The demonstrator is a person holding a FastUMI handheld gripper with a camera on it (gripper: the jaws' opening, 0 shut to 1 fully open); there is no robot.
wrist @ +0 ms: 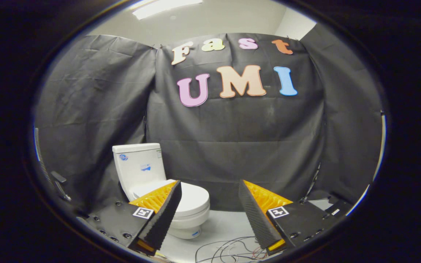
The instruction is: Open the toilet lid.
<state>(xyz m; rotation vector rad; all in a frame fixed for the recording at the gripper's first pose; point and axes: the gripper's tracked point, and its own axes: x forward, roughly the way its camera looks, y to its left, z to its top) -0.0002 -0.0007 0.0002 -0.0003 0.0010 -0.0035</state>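
Observation:
A white toilet (152, 182) stands on the floor against the black cloth wall, well beyond my fingers. Its lid (192, 197) lies flat and closed over the bowl, and the tank (139, 164) rises behind it. My gripper (209, 199) is open with nothing between its fingers. The left finger (165, 212) overlaps the near part of the lid in view, and the right finger (254, 215) stands off to the right of the toilet. The toilet is still some way off from both.
Loose cables (228, 250) lie on the pale floor (225, 226) just ahead of the fingers. Black cloth walls close in the booth on all sides. A dark stand or bracket (60, 184) sits at the left by the wall.

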